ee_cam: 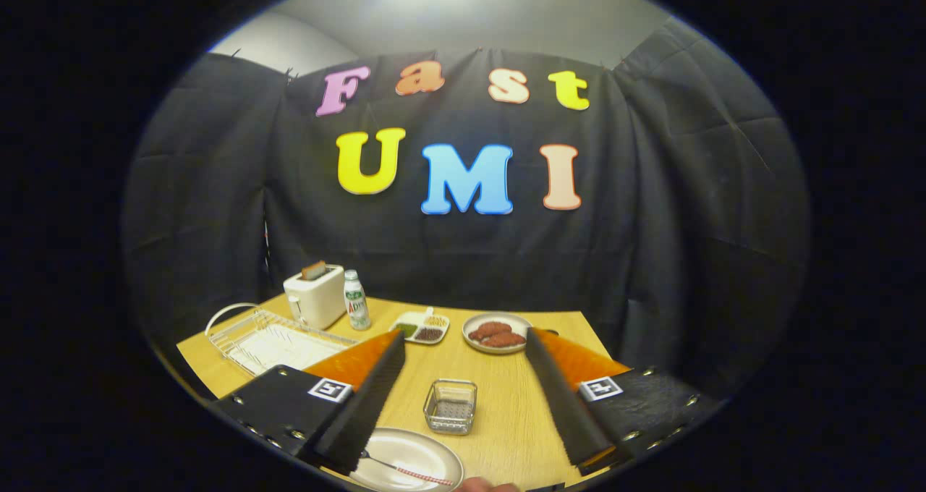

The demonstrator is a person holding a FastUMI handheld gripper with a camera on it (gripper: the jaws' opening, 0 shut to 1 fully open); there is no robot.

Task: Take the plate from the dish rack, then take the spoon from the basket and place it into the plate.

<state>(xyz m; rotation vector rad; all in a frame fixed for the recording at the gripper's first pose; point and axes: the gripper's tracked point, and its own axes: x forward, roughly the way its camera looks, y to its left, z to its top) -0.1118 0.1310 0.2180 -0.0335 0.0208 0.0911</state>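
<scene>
Pale wood makes up the surface (506,420) seen from the gripper view, and on it, close under the left finger of the tool (463,398), lies the grey plate (427,457) with the spoon (405,469) resting in it, bowl toward the finger and red-striped handle pointing away to the right. The tool's two black fingers (362,405) stand spread wide and hold nothing; the small clear basket (450,405) sits between them, just beyond the plate, and looks empty of cutlery. The white wire dish rack (271,340) lies farther off to the left, in front of the toaster (315,297) and the bottle (355,300), with a sectioned tray (419,328) and a dish of reddish food (496,333) farther back. Judged from this, both steps look done, so the remaining risks come from the withdrawal. The left finger hangs very near the plate's rim and the spoon's bowl; a careless sideways or downward move could nudge the plate or tip the spoon out over the rim. The plate also sits close to the near edge of the surface, so a push toward the person could slide it off. A fingertip (488,486) shows at that near edge, just beside the spoon's handle, and could brush it. The light basket could likewise be knocked if the tool swings low across it.
</scene>
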